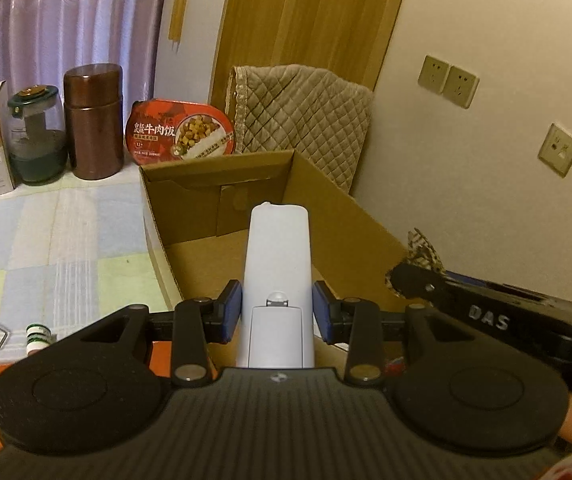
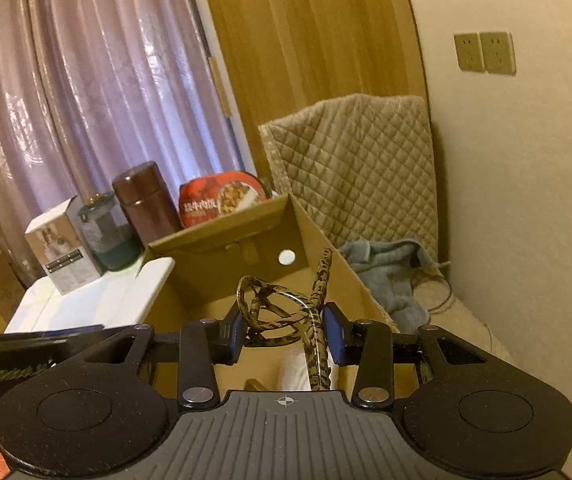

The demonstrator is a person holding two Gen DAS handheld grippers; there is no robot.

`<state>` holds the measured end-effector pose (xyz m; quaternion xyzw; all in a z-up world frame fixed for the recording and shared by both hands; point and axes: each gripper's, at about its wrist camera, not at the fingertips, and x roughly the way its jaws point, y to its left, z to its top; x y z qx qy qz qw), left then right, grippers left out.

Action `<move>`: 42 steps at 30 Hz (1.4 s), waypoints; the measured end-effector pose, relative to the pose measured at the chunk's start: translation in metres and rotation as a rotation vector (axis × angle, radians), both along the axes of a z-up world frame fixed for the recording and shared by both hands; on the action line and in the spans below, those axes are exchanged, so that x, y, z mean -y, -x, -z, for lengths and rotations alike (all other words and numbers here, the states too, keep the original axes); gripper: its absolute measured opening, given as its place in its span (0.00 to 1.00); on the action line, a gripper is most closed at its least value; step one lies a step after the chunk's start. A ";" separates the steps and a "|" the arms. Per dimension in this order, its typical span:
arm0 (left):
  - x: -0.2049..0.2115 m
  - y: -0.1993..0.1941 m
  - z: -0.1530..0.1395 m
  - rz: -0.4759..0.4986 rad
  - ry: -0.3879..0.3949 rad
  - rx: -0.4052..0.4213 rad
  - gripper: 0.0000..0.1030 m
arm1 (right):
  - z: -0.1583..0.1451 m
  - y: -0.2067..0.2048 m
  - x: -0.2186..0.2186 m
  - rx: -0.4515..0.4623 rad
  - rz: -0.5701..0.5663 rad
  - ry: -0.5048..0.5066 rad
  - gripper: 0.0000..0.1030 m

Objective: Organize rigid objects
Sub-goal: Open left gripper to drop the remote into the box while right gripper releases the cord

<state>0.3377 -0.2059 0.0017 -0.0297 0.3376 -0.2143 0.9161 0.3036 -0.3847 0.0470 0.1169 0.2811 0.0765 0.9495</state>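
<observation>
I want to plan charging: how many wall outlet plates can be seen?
3, in the left wrist view: two side by side, one lower right. More may hide behind the quilted cover.

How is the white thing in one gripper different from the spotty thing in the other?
The white remote in the left gripper is plain, solid and straight; the tortoiseshell glasses in the right gripper are patterned, thin and looped, with see-through lenses. The remote fills the gap between its jaws; the glasses leave space between theirs. Both are held over the open cardboard box.
</observation>
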 end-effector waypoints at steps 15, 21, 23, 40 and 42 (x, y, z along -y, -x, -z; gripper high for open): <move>0.008 -0.037 0.023 -0.021 -0.022 -0.006 0.32 | 0.013 -0.018 -0.010 -0.032 -0.027 -0.011 0.36; 0.002 -0.038 0.017 -0.053 0.019 0.036 0.32 | 0.019 -0.025 -0.008 -0.050 -0.013 -0.025 0.36; -0.002 -0.037 0.012 -0.069 0.029 0.045 0.32 | 0.019 -0.025 -0.007 -0.048 -0.011 -0.026 0.36; -0.033 -0.009 0.001 -0.094 0.019 0.049 0.32 | 0.020 -0.027 -0.015 -0.061 -0.017 -0.035 0.36; -0.034 -0.007 0.002 -0.091 0.010 0.050 0.32 | 0.020 -0.027 -0.015 -0.060 -0.017 -0.036 0.36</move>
